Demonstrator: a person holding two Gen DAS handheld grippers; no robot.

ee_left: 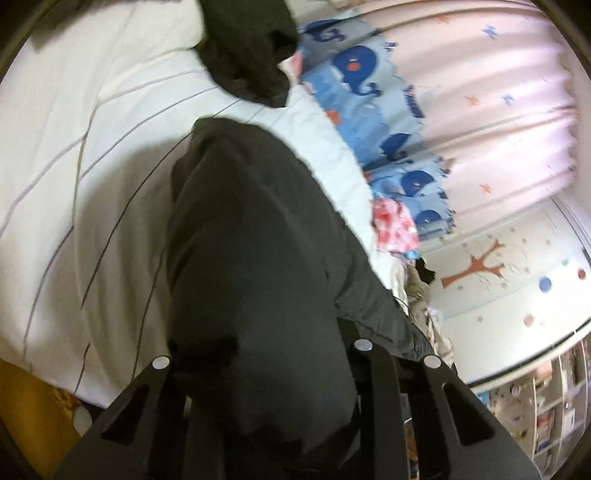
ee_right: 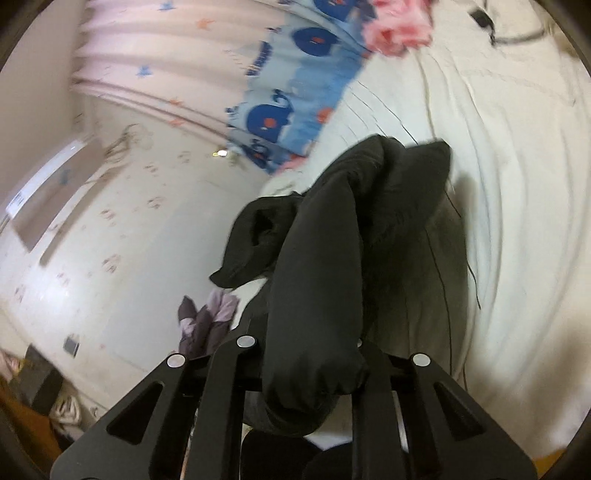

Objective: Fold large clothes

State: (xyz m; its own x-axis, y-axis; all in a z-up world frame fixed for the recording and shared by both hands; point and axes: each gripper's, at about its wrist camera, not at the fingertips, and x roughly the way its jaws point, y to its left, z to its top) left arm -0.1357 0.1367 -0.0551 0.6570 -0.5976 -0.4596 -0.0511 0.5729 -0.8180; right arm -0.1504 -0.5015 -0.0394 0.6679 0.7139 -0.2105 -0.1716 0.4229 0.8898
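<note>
A large black garment lies lengthwise on the white striped bed and rises toward the camera. My left gripper is shut on its near end, and the cloth drapes over the fingers and hides the pads. In the right wrist view the same black garment hangs as a thick roll with a gathered cuff end, and my right gripper is shut on it. Another black fold lies farther up the bed; I cannot tell whether it is joined to the held part.
A blue whale-print cloth and a pink floral cloth lie along the bed's far edge, under a pink curtain. Shelves stand at lower right. A purple cloth lies beside the bed, and a dark cable on the sheet.
</note>
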